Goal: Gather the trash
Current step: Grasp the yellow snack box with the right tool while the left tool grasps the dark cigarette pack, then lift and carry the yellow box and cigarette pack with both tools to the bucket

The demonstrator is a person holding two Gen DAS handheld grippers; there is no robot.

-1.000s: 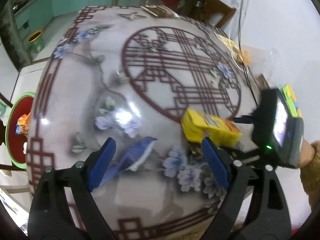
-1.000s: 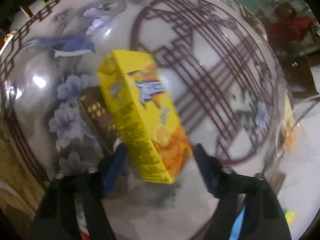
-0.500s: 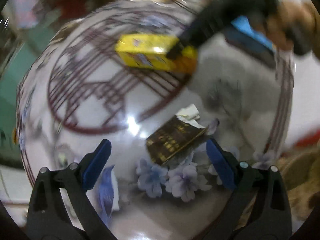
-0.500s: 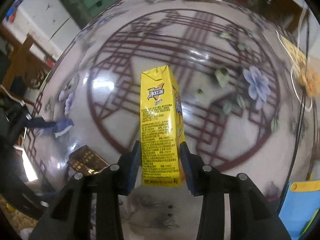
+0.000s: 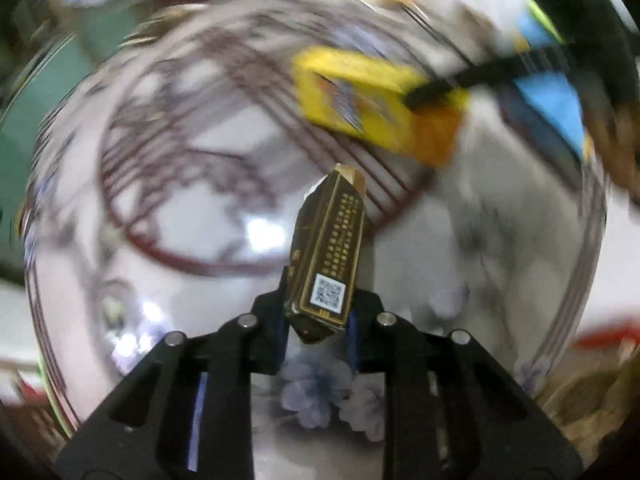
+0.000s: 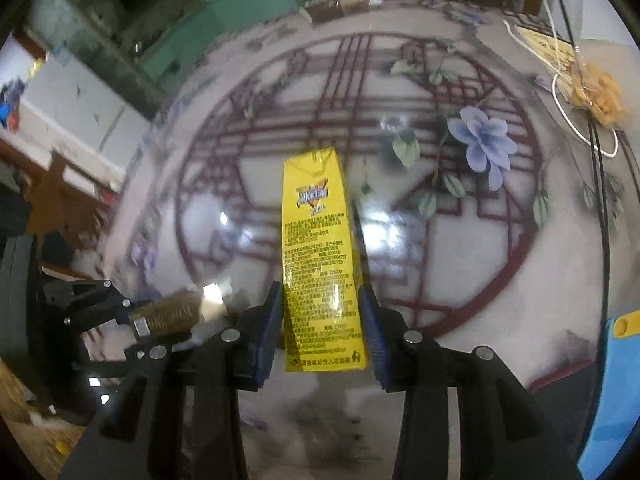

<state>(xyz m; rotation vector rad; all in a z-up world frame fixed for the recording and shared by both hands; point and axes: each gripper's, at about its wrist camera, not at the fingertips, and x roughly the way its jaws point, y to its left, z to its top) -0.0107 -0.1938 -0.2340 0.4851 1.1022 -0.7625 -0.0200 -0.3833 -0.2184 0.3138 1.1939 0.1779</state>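
Observation:
My left gripper point(image 5: 316, 320) is shut on a small dark brown box with gold dots and a QR code point(image 5: 328, 256), held above the table. The same box shows in the right wrist view point(image 6: 170, 314) at the lower left, clamped in the left gripper point(image 6: 134, 320). My right gripper point(image 6: 320, 332) is shut on a yellow drink carton point(image 6: 318, 256), which points away along the fingers. The carton also shows blurred in the left wrist view point(image 5: 376, 100), held by the right gripper's black finger point(image 5: 460, 84).
The round glossy table point(image 6: 480, 264) has a dark red lattice print and blue flowers. A clear bag with orange snacks point(image 6: 596, 96) and a white cord point(image 6: 568, 116) lie at its far right edge. A blue item point(image 6: 612, 396) sits at lower right.
My left gripper closed on the brown box and lifted it off the table. My right gripper keeps the yellow carton, now held straighter and carried over the table's middle.

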